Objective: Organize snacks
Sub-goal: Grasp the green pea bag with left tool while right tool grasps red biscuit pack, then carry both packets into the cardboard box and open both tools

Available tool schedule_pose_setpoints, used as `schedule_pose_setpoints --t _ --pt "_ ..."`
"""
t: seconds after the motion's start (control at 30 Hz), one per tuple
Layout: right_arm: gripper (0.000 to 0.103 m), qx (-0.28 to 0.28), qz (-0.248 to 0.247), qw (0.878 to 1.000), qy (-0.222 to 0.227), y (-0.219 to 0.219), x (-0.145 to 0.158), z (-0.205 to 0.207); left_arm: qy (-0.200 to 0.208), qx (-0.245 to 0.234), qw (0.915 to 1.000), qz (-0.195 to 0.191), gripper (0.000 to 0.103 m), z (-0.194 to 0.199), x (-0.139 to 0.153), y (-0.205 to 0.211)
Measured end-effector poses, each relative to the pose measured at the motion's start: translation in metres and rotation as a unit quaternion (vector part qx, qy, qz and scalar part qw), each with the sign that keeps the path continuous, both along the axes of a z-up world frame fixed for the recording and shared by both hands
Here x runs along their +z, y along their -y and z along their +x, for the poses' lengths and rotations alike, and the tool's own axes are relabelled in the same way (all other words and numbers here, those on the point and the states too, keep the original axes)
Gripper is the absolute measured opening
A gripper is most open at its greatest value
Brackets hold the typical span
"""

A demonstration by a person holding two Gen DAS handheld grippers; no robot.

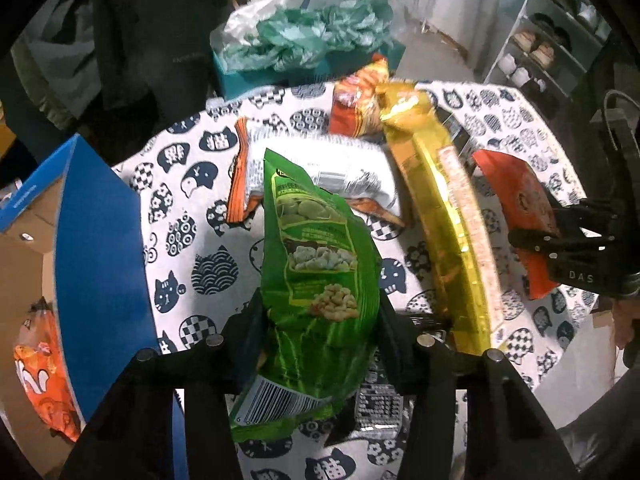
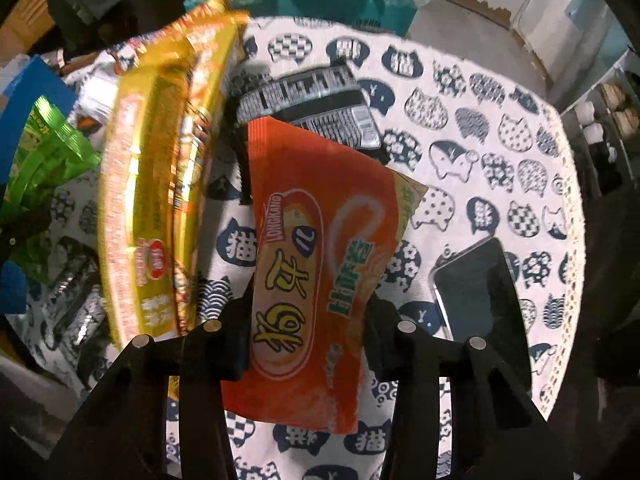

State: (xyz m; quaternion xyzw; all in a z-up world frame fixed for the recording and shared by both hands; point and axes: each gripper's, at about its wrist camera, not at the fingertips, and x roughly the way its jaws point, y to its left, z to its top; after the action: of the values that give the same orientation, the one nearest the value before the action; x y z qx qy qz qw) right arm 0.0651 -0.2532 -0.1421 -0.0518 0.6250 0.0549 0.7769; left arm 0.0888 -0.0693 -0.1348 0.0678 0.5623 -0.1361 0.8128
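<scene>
We see the left tongs (image 1: 320, 320) clamped on a green snack bag (image 1: 320, 264), held above the cat-print worktop (image 1: 192, 216). Right tongs (image 2: 306, 332) are clamped on an orange snack packet (image 2: 316, 264), also lifted. Between them a long gold pack (image 2: 156, 184). Blue-sided cardboard box (image 1: 100, 248) sits left, black phone (image 2: 480, 300) right.

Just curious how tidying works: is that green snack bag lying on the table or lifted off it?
Lifted. The left gripper pinches the green snack bag between its fingers, and the bag hangs above the tablecloth.
</scene>
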Motion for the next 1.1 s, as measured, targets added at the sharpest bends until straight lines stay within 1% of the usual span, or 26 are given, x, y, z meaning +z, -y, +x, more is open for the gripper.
schedule_pose_setpoints --t 0.23,0.43,0.47,0.83,1.1 --pt "0.043 0.009 0.013 0.999 0.033 -0.004 0.043 -0.010 0.027 0.001 0.9996 0.003 0.051 -0.009 0.025 -0.006" --pt "0.043 0.024 0.022 0.998 0.056 -0.018 0.066 -0.011 0.049 -0.001 0.9987 0.010 0.051 -0.022 0.043 -0.012" --pt "0.043 0.026 0.023 0.998 0.058 -0.021 0.063 -0.013 0.053 -0.001 0.9985 0.010 0.051 -0.025 0.047 -0.013" --pt "0.043 0.056 0.039 0.994 0.087 -0.051 0.088 -0.021 0.084 -0.001 0.9964 0.014 0.051 -0.045 0.076 -0.028" --pt "0.043 0.083 0.052 0.990 0.098 -0.079 0.104 -0.021 0.103 0.006 0.9946 0.014 0.051 -0.054 0.090 -0.046"
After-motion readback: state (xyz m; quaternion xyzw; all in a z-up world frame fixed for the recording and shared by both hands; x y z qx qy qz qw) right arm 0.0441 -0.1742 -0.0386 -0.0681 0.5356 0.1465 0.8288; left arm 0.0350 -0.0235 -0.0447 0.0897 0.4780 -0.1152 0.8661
